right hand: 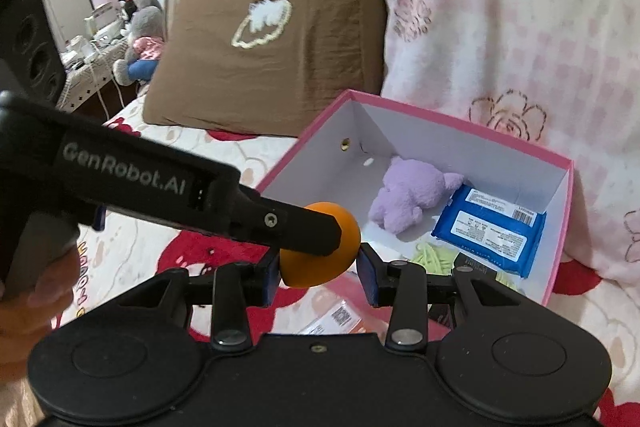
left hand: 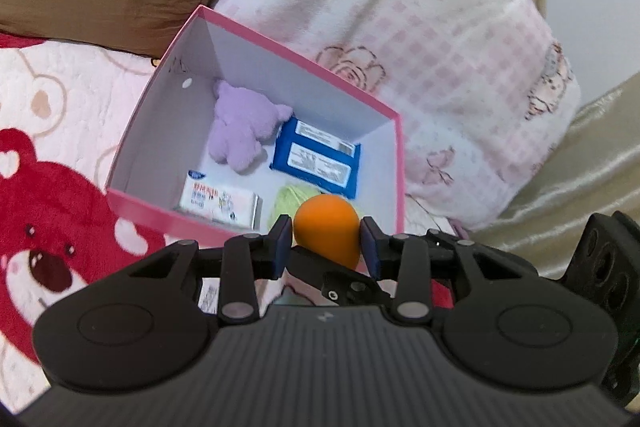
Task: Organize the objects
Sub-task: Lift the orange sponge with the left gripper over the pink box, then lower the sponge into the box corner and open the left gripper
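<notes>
The orange ball (left hand: 327, 227) I carry is smooth, matte and plain, with no marking on it. In my left wrist view it looks slightly egg-shaped, its longer line running up and down the picture, though the lens may be stretching it; I cannot make out any end that points anywhere. It hangs just over the near rim of the pink box (left hand: 304, 61), which lies open on a bear-print blanket (left hand: 60, 131) with its white inside facing up. In the box lie a purple plush toy (left hand: 240, 131), a blue wipes packet (left hand: 316, 157), a white carton (left hand: 218, 205) and something pale green (left hand: 290, 197) partly behind the ball. My left gripper (left hand: 326, 247) is only narrowly parted, and its blue pads (left hand: 283, 247) press the ball on both sides, so it has the ball. In my right wrist view that left gripper (right hand: 320, 233) reaches in from the left with the ball (right hand: 320, 259) at its tip. My right gripper (right hand: 320, 277) stands a little wider; its left pad (right hand: 271, 277) is against the ball, while a thin gap shows before the right one.
</notes>
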